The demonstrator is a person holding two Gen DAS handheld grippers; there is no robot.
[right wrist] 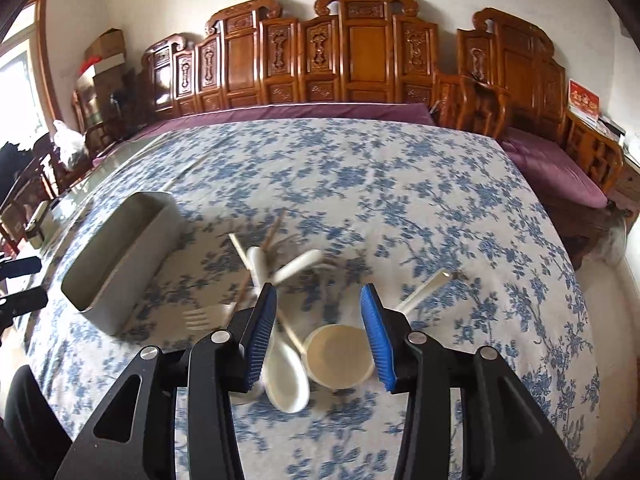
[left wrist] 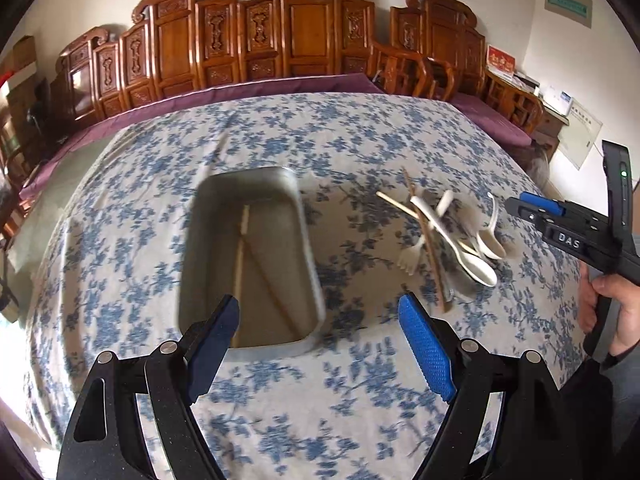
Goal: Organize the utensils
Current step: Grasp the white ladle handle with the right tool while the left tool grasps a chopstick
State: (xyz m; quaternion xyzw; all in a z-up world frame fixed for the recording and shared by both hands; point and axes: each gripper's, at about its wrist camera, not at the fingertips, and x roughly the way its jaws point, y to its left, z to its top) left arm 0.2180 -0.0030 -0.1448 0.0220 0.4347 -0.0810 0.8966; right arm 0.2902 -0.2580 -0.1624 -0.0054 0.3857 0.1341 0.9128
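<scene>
While both jaws gape empty, the left hand-held gripper (left wrist: 320,320) hangs over the grey bin (left wrist: 248,256) holding two chopsticks (left wrist: 256,268); the right hand-held gripper (right wrist: 318,332) hangs over the utensil pile (right wrist: 296,320) just ahead. Closing there risks pinching several tangled white spoons (right wrist: 286,372) and scattering the rest across the counter (right wrist: 360,184).

Table (left wrist: 280,136) under blue-floral cloth; grey rectangular bin (left wrist: 192,248) left of centre (chopsticks (left wrist: 241,256) inside); heap of white spoons (right wrist: 286,376), fork (right wrist: 198,317), chopsticks toward the right edge.
</scene>
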